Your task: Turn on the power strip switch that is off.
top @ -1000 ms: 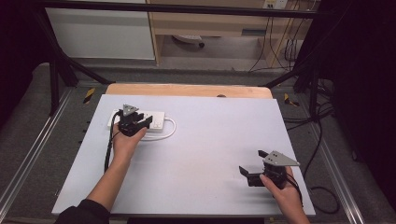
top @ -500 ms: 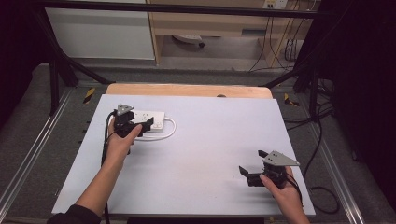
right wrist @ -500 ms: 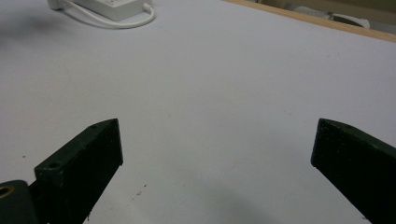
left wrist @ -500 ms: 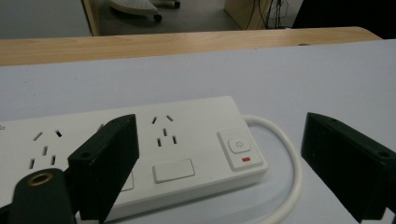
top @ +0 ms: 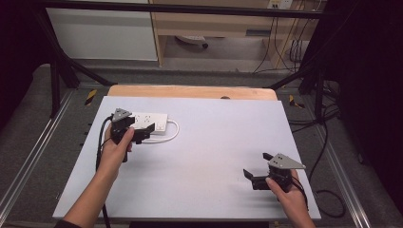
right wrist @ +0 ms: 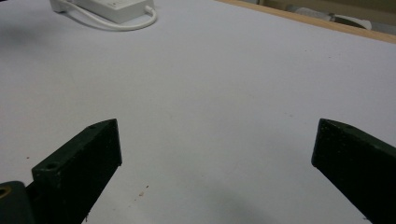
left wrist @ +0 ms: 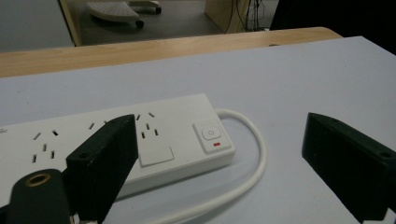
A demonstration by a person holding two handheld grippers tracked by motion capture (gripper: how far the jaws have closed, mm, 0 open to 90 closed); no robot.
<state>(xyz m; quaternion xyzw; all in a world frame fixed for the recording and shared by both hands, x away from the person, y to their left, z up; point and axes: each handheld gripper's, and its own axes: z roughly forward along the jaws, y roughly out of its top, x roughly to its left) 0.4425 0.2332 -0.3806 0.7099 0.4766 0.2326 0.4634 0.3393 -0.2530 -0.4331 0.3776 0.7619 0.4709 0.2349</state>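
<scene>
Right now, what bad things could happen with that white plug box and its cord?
1. The left gripper has just opened its jaws, which hang right over the power strip; a careless dip could bump its switch.
2. The white cord loops on the table under the open jaws, so a jaw might snag it and drag the strip.

1. My tabletop [top: 209, 156] is evenly lit from above, without glare.
2. Surroundings at 9 and 3 o'clock fall dark.
3. My claws' views are soft; near jaws blur, casting faint shadows.
</scene>
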